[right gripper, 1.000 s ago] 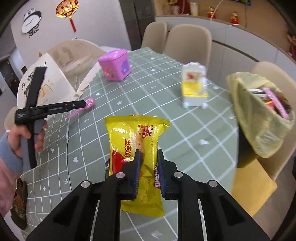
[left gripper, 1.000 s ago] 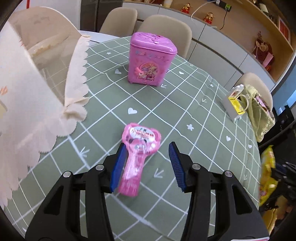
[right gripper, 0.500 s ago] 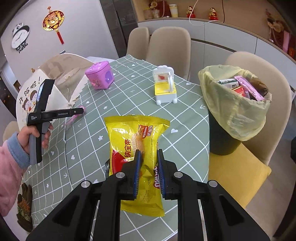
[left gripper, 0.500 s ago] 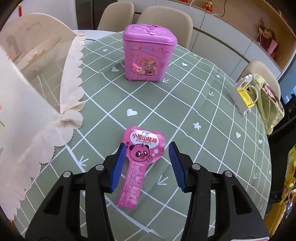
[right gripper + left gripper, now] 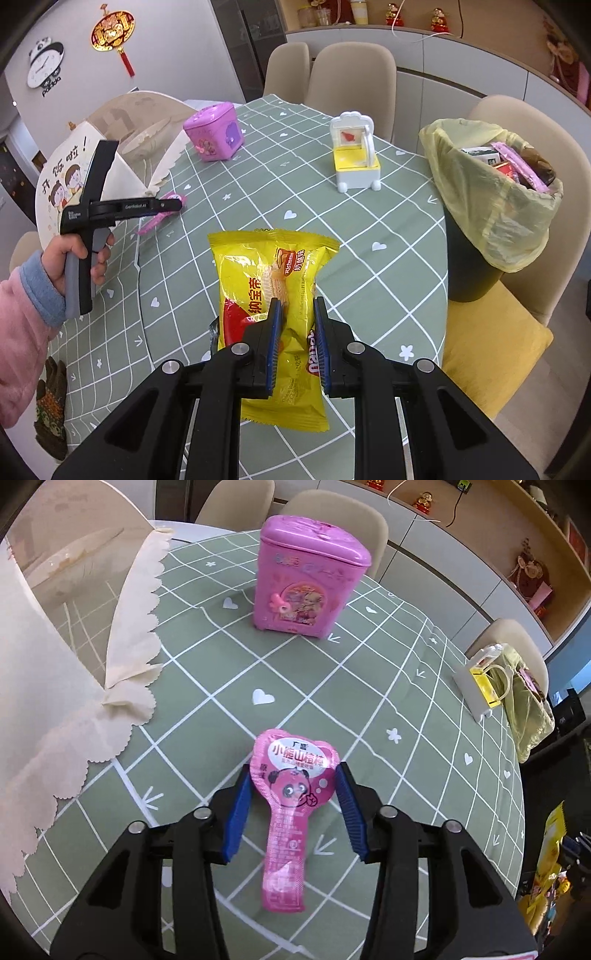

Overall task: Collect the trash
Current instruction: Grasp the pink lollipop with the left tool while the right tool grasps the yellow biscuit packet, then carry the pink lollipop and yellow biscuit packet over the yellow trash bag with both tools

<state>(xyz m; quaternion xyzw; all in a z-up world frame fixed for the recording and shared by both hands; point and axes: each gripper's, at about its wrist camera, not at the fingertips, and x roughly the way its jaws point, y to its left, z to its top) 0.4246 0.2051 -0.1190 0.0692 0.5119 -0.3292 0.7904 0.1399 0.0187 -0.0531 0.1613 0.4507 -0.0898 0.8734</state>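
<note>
Left wrist: gripper (image 5: 293,805) astride pink wrapper (image 5: 288,808)

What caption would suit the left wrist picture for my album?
Open left gripper straddling a pink candy packet on the green checked tablecloth, pink toy box behind.

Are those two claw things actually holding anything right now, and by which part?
The right gripper pinches the yellow snack bag around its lower middle. The left gripper holds nothing: its open fingers straddle the pink candy wrapper lying on the table.
</note>
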